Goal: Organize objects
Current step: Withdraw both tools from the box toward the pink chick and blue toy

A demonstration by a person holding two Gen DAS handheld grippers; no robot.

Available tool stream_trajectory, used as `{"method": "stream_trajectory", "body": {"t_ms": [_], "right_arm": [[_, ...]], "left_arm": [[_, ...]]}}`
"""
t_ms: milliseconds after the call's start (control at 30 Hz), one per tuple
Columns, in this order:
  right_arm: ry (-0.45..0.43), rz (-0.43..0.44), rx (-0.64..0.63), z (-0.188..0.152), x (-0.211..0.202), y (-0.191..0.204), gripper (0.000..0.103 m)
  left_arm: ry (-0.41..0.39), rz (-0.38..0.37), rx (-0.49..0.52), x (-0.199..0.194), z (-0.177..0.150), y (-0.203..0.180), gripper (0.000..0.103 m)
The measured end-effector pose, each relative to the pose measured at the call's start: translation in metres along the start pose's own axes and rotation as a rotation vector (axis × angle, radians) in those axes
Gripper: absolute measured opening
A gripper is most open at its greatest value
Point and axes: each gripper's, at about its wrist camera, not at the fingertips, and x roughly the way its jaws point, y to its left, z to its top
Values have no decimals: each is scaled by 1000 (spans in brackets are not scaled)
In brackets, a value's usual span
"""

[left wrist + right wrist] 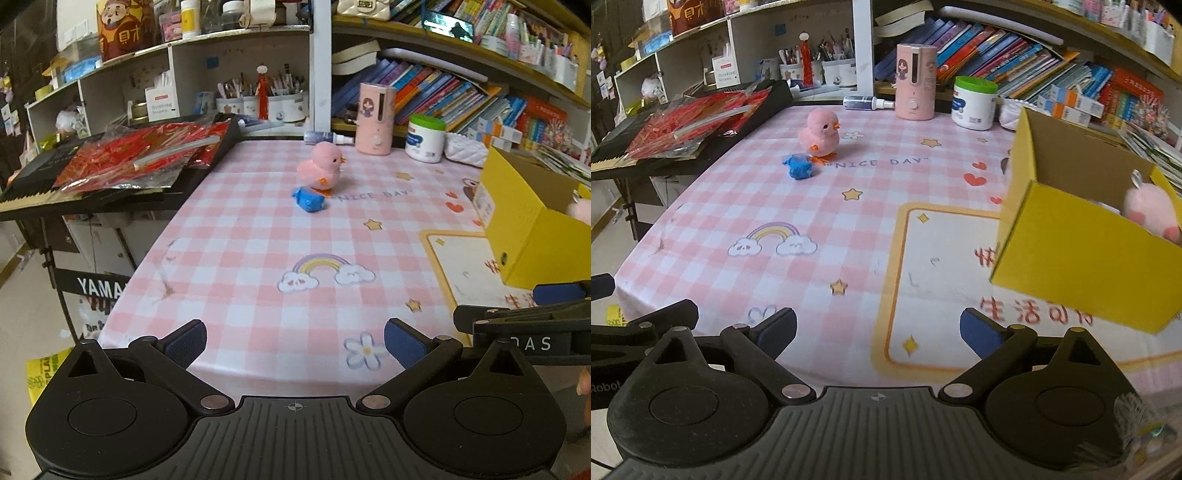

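Observation:
A pink fluffy chick toy (321, 168) (819, 133) stands upright on the pink checked tablecloth, with a small blue crumpled object (309, 200) (798, 166) touching its feet in front. A yellow cardboard box (524, 218) (1082, 236) sits open at the right, holding a pink plush toy (1150, 212) (580, 209). My left gripper (295, 341) is open and empty at the table's near edge, well short of the chick. My right gripper (879, 330) is open and empty, near the box's front left corner.
A keyboard with red foil packets (140, 155) juts at the left of the table. A pink dispenser (375, 118), a white green-lidded jar (424, 138) and a lying bottle (325, 137) line the back edge before bookshelves.

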Motion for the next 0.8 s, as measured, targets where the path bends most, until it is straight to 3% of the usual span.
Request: {"method": "stream_trajectory", "body": {"t_ms": [800], "right_arm": [[-57, 101, -40, 114, 86, -20, 92]], "left_arm": [[2, 65, -75, 85, 81, -2, 103]]}}
